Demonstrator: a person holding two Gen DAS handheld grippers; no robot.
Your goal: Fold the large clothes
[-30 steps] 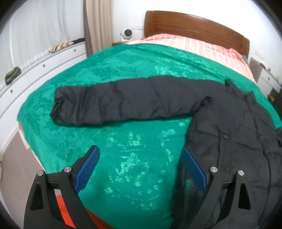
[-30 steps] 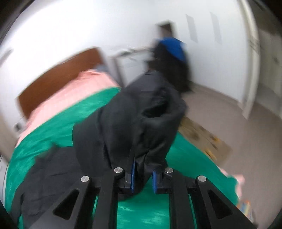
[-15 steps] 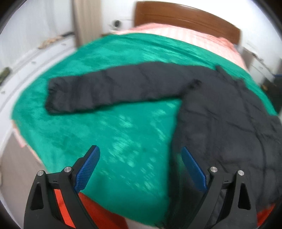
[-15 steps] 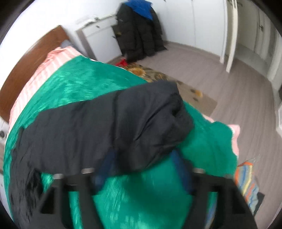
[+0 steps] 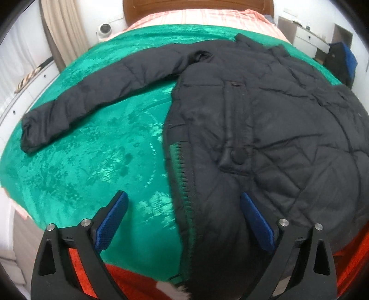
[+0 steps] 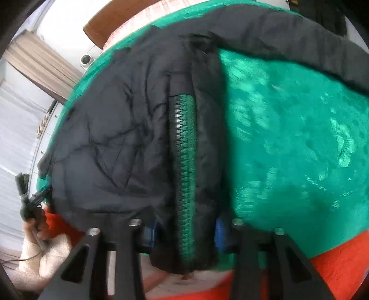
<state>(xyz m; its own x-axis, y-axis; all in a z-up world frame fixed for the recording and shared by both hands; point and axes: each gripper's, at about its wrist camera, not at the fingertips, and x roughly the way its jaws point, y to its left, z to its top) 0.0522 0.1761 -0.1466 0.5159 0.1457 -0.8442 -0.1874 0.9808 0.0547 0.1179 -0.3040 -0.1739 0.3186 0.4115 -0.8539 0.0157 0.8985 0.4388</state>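
Left wrist view: one black jacket (image 5: 253,120), one green blanket (image 5: 92,161), one outstretched sleeve (image 5: 103,87).

The right gripper (image 6: 185,233) has its jaws closed around the hem of a black padded jacket (image 6: 110,143) beside its green zipper (image 6: 184,166), which lies on a green bedspread (image 6: 288,138).

The left wrist view looks from the bed's foot toward the headboard (image 5: 198,7), above the blanket (image 5: 92,161). The right wrist view sits closer, tilted. Both share the jacket (image 5: 265,120), its zipper (image 6: 184,161) mid-frame.
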